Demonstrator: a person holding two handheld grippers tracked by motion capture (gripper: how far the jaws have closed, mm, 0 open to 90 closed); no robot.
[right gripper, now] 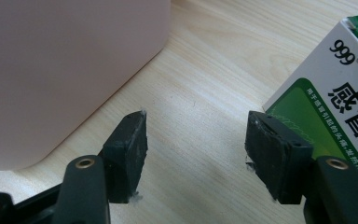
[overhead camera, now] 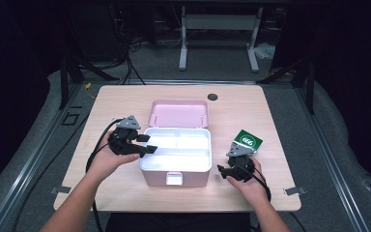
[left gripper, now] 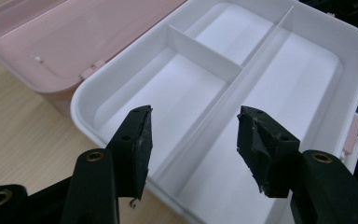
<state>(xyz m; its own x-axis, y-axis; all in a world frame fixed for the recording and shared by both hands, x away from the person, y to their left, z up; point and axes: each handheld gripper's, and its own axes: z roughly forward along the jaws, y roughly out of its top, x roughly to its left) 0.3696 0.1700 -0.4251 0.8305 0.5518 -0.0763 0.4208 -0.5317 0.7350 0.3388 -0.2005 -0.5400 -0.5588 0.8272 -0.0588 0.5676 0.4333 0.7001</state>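
Over the white tray (left gripper: 307, 51) of the pink box (overhead camera: 154, 180) we hold our left gripper (left gripper: 193, 154) fingers wide, while our right gripper (right gripper: 196, 154) fingers gape empty beside the green carton (right gripper: 326, 93).

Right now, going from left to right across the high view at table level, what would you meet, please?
Left gripper → pink box with its white tray → right gripper → green and white medicine carton.

High view overhead; gripper views close, sharing the box (overhead camera: 175, 164).
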